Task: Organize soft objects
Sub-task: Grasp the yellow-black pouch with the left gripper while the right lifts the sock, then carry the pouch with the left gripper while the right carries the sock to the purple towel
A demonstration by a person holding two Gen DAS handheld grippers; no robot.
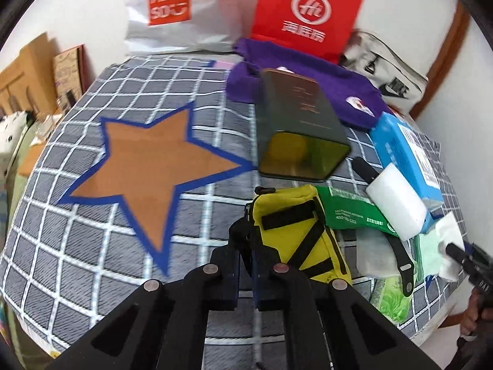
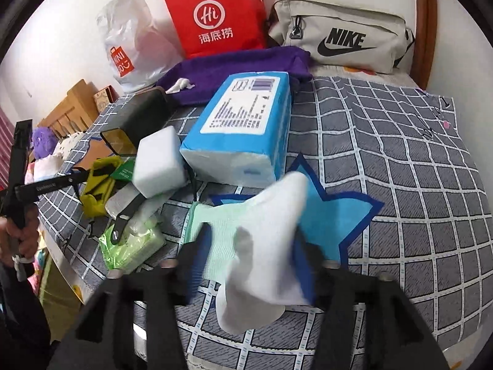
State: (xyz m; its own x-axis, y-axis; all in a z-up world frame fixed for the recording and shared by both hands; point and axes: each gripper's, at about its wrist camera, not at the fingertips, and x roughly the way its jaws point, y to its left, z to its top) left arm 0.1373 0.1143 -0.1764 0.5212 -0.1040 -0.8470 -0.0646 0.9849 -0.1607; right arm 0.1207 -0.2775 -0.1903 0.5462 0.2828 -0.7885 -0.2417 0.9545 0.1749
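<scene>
Left wrist view: the left claw (image 1: 246, 231) is clenched at the near left end of a yellow pouch (image 1: 295, 231) with black straps; whether cloth is pinched between its pads cannot be told. The pouch lies on a grey checked cloth (image 1: 92, 246) beside an orange star patch (image 1: 148, 172). Beyond it lie a dark green box (image 1: 295, 129), a purple cloth (image 1: 339, 86), a blue tissue pack (image 1: 406, 154) and a white foam block (image 1: 397, 200).

Right wrist view: the right claw (image 2: 249, 262) stands released, its jaws apart, with a white sock (image 2: 265, 246) draped between them over a pale green cloth (image 2: 215, 225) and a blue star patch (image 2: 339, 215). At the back stand a red paper bag (image 2: 215, 15) and a beige Nike bag (image 2: 339, 37).
</scene>
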